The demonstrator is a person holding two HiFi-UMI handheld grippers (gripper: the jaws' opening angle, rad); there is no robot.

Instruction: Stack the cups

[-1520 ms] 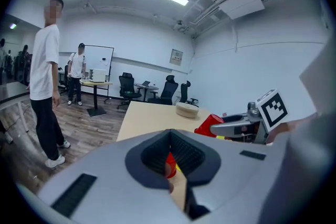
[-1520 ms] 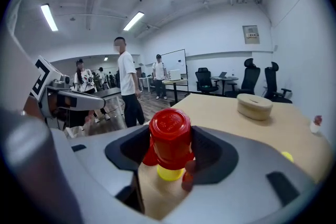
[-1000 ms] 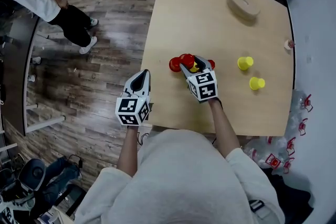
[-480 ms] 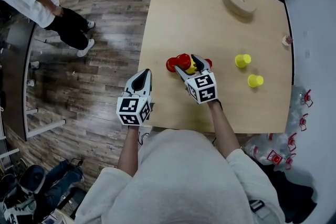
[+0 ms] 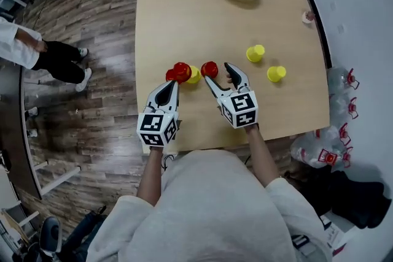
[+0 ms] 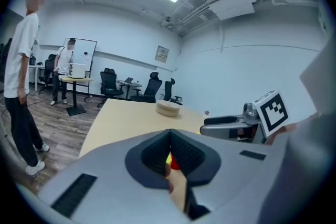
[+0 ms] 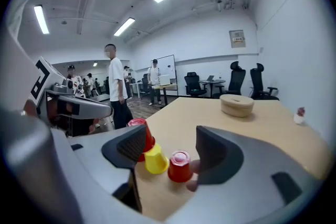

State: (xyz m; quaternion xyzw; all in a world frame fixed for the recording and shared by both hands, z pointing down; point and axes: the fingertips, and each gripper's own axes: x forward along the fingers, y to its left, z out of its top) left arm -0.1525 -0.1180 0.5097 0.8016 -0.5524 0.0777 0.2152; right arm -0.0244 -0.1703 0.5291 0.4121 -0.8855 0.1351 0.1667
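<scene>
The right gripper (image 7: 169, 139) has been drawn back from the group of cups over which it was bent a second ago. Its jaws have just been opened wide, then eased in by a trace. Nothing is gripped and both pads are bare. A mouth-down red cup (image 7: 180, 166) is seen just ahead of the gap, nearer the right-hand jaw and touched by neither. Just past the tip of the left-hand jaw a yellow cup (image 7: 156, 161) is stood mouth down. Behind that, a taller red stack (image 5: 179, 72) is partly hidden by the same jaw.

The left gripper (image 5: 171, 85) is held with its jaws closed together on nothing. The red stack and the yellow cup are glimpsed just beyond its tips.

The group itself appears to be laid out much as it was, so what has changed is the grip rather than the cups. From this it is judged that a cup has been let go and the right gripper freed for the next one.

A second yellow cup (image 5: 255, 53) and a third yellow cup (image 5: 276, 73) are left on the table (image 5: 184, 9), well off the outer side of the right gripper's right-hand jaw and apart from each other. With these and the loose red cup unstacked, the task is judged to be far from finished.
</scene>
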